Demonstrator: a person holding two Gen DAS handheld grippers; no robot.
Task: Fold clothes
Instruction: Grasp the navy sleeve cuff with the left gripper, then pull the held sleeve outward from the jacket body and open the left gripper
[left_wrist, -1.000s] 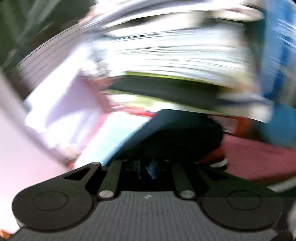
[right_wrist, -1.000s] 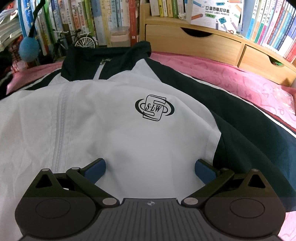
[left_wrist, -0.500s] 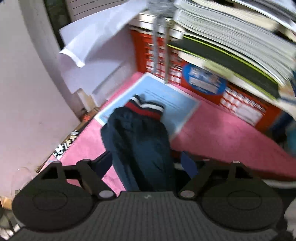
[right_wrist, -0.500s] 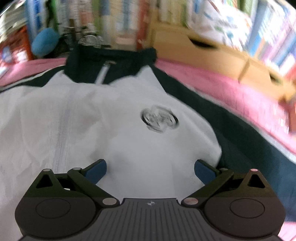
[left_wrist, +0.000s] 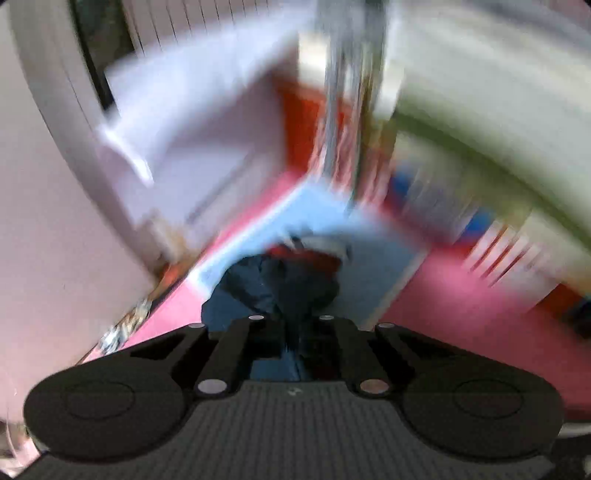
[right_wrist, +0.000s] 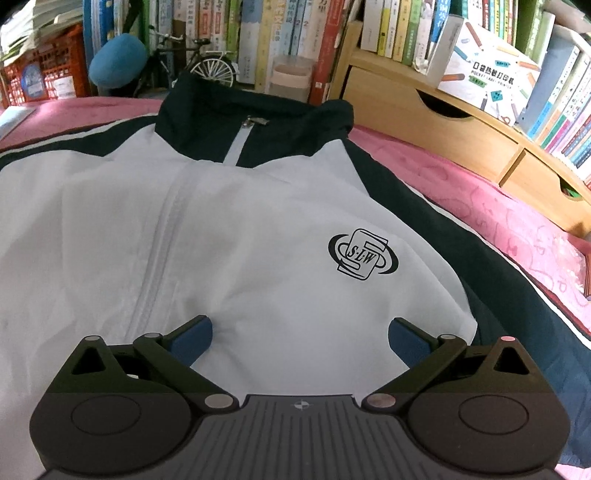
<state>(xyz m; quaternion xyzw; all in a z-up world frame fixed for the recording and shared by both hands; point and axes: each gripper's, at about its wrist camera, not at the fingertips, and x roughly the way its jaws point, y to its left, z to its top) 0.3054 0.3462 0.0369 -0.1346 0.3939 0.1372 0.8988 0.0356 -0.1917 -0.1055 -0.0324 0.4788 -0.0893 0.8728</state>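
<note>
A white and navy zip jacket (right_wrist: 258, 229) with a black logo lies face up on the pink cloth (right_wrist: 509, 221). My right gripper (right_wrist: 299, 338) is open just above the jacket's white front, holding nothing. In the blurred left wrist view my left gripper (left_wrist: 291, 332) is shut on the jacket's navy sleeve (left_wrist: 273, 284), whose red and white cuff (left_wrist: 310, 254) points away over a light blue sheet (left_wrist: 380, 258).
Shelves of books (right_wrist: 280, 29), a wooden drawer unit (right_wrist: 436, 122), a blue ball (right_wrist: 116, 61) and a model bicycle (right_wrist: 207, 66) stand behind the jacket. A red crate (right_wrist: 40, 74) is at far left. White papers (left_wrist: 192, 147) hang near the left gripper.
My left gripper has closed on the navy sleeve after being open around it. The left view is blurred from motion. My right gripper has shifted slightly and stays open over the jacket.
</note>
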